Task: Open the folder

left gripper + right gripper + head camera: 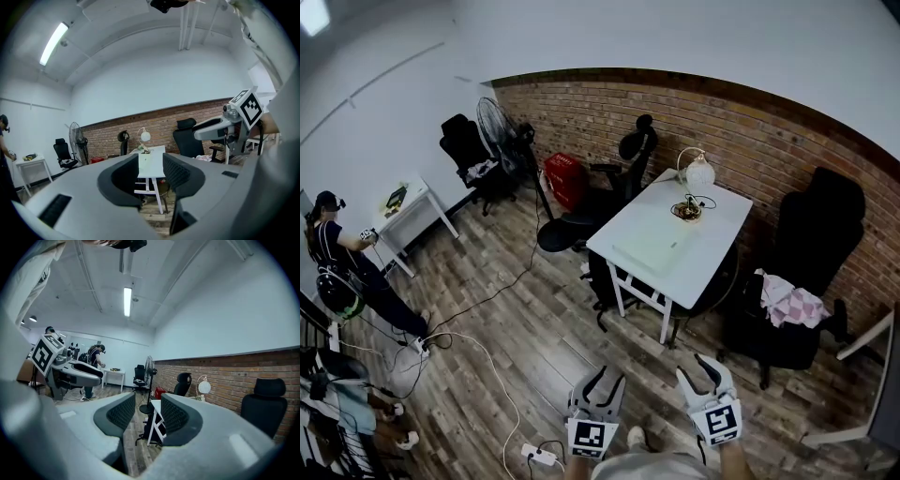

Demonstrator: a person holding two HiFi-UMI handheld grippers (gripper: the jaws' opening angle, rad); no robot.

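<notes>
Both grippers sit low at the near edge of the head view, side by side over the wood floor [516,328], pointing toward the white surface [717,234] and well apart from it. Left gripper [602,382]: jaws released, a clear gap between the pads, nothing in it; its own view shows only the far surface through the gap. Right gripper [703,373]: jaws likewise parted and empty, with floor and the legs of the surface seen between them. Folder [652,248]: a pale rectangle lying flat on the surface, toward its near end, closed as far as can be told. A globe lamp [698,173] stands at the far end by the brick wall [750,131], with a small dark object just in front of it, too small to identify. A dark office chair [619,159] is at the surface's left side, a black armchair [820,225] at its right with a pink-and-white cloth [792,302] on it. A fan [499,127] and a red container [565,180] stand along the wall. At far left a person [337,253] stands by a smaller surface [417,208].
</notes>
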